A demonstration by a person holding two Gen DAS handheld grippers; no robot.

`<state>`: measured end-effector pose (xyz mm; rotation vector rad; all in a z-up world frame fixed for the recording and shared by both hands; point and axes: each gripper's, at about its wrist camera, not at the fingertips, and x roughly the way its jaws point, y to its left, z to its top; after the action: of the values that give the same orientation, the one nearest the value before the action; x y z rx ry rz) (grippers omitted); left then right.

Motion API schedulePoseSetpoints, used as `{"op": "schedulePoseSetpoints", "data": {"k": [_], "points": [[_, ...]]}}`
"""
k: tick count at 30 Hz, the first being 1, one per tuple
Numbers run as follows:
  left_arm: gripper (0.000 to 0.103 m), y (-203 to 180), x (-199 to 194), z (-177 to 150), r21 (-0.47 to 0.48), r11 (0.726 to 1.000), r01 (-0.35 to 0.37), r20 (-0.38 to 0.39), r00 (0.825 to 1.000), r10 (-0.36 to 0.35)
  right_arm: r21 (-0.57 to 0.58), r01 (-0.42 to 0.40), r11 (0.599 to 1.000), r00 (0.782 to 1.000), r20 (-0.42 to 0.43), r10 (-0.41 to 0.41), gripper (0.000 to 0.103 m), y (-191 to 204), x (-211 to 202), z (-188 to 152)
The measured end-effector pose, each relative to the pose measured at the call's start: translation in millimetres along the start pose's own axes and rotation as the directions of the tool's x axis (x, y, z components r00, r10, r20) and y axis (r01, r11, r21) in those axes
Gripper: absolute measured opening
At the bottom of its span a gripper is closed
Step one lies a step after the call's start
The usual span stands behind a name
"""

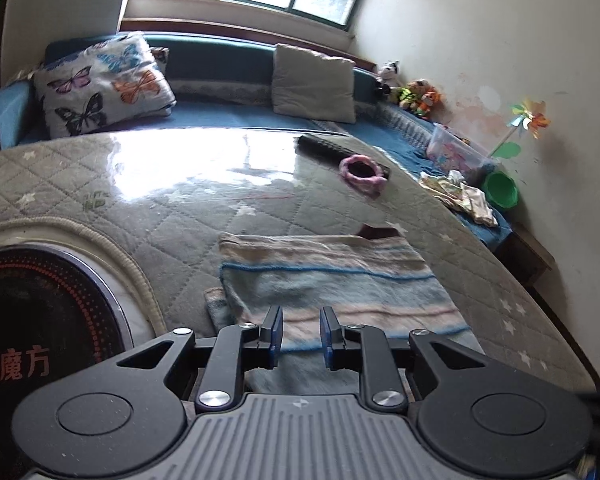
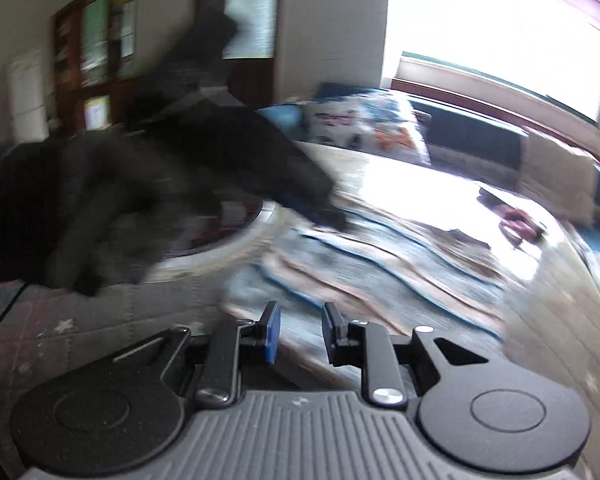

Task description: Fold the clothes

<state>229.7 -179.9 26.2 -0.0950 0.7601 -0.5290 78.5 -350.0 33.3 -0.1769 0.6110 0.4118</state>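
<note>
Now | striped fuzzy towel (image 1: pixel 332 276) folded rectangular | quilted star-print table cover (image 1: pixel 148 216)

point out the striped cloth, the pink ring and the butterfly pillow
striped cloth (image 1: pixel 332 284), left wrist view, middle of its top layer
pink ring (image 1: pixel 362 171), left wrist view, its fuzzy near rim
butterfly pillow (image 1: pixel 100 84), left wrist view, centre of its face

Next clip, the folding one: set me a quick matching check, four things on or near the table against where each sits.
Things:
1. Striped cloth
2. Pink ring
3. Butterfly pillow
4. Green bowl

Places:
A. on the sofa's left end
B. on the table's far side, touching a dark remote
C. by the wall, under the pinwheel
D. just ahead of the left gripper

Pairs: 1-D, 2-B, 3-A, 4-C
</note>
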Motion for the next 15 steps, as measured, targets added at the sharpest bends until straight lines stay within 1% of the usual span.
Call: {"op": "schedulePoseSetpoints", "data": {"k": [5, 8, 10, 15], "points": [[0.021, -15, -15, -21, 0.064, 0.998, 0.017, -0.009, 1.000, -0.016, 0.112, 0.127, 0.986, 0.992, -0.029, -0.125, 0.022, -36, -10, -20], [0.021, -19, -18, -34, 0.085, 0.996, 0.012, -0.017, 1.000, -0.011, 0.180, 0.176, 0.968, 0.984, -0.057, -0.168, 0.022, -57, -12, -34], [0.021, -20, -20, -41, 0.091, 0.996, 0.011, -0.026, 1.000, -0.009, 0.211, 0.211, 0.954, 0.976, -0.091, -0.196, 0.021, -68, -12, -43], [0.021, -24, -28, -52, 0.095, 0.995, 0.007, -0.021, 1.000, -0.005, 0.230, 0.220, 0.948, 0.975, -0.078, -0.207, 0.021, -76, -21, -44]]}}
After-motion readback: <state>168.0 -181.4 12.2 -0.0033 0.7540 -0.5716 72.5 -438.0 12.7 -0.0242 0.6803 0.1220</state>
